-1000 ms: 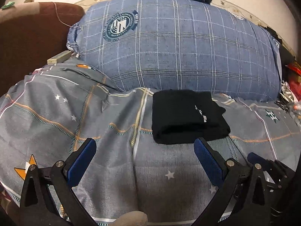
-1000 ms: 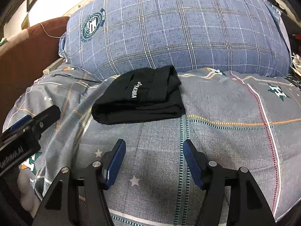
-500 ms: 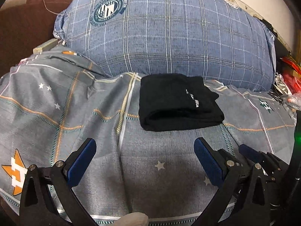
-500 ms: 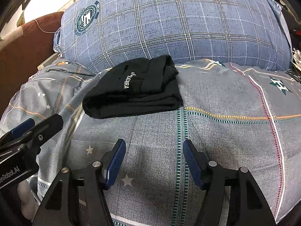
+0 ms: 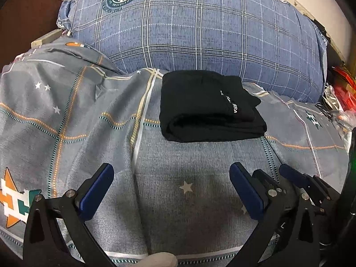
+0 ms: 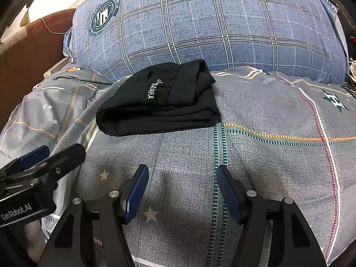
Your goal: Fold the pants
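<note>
The black pants point(image 5: 207, 106) lie folded into a compact stack with white lettering on top, on the grey patterned bedsheet point(image 5: 89, 133), just in front of the blue plaid pillow. They also show in the right wrist view point(image 6: 160, 102). My left gripper point(image 5: 171, 180) is open and empty, hovering over the sheet short of the pants. My right gripper point(image 6: 180, 182) is open and empty, also short of the pants. The right gripper's fingers point(image 5: 296, 178) show at the right of the left wrist view. The left gripper's fingers point(image 6: 64, 158) show at the left of the right wrist view.
A big blue plaid pillow point(image 5: 200, 26) with a round crest lies behind the pants and shows in the right wrist view point(image 6: 211, 26). A brown headboard or cushion point(image 6: 29, 51) stands at the left. Red and white clutter point(image 5: 340, 93) sits at the bed's right edge.
Both grippers have moved closer to the pants and pillow, which now look larger. The pants have not moved. Both grippers stay open.
</note>
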A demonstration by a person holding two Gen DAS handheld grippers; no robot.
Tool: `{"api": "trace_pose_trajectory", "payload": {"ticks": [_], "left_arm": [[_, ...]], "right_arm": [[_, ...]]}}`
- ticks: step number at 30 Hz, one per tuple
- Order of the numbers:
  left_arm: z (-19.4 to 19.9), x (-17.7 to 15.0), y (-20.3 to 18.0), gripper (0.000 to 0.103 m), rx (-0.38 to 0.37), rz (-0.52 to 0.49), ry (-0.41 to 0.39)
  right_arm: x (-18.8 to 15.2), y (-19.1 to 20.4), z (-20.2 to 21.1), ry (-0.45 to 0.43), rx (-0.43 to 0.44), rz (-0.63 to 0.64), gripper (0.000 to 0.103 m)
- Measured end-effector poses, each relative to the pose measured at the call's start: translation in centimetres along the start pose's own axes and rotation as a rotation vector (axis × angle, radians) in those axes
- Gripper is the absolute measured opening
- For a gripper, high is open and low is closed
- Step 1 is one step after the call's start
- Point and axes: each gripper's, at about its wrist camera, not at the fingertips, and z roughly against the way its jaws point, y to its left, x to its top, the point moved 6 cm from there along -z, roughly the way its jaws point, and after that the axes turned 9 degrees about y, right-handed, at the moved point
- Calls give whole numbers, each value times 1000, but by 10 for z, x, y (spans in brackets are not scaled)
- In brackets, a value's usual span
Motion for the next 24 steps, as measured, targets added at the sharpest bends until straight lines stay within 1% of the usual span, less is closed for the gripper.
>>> {"api": "trace_pose_trajectory", "payload": {"ticks": [7, 24], "left_arm": [[-4, 0, 2, 103, -4, 10, 21], [-9, -2, 3, 103, -18, 22, 43]], "right_arm": [[1, 1, -2, 3, 2, 6, 65], [-1, 1, -6, 13, 6, 10, 65]]}}
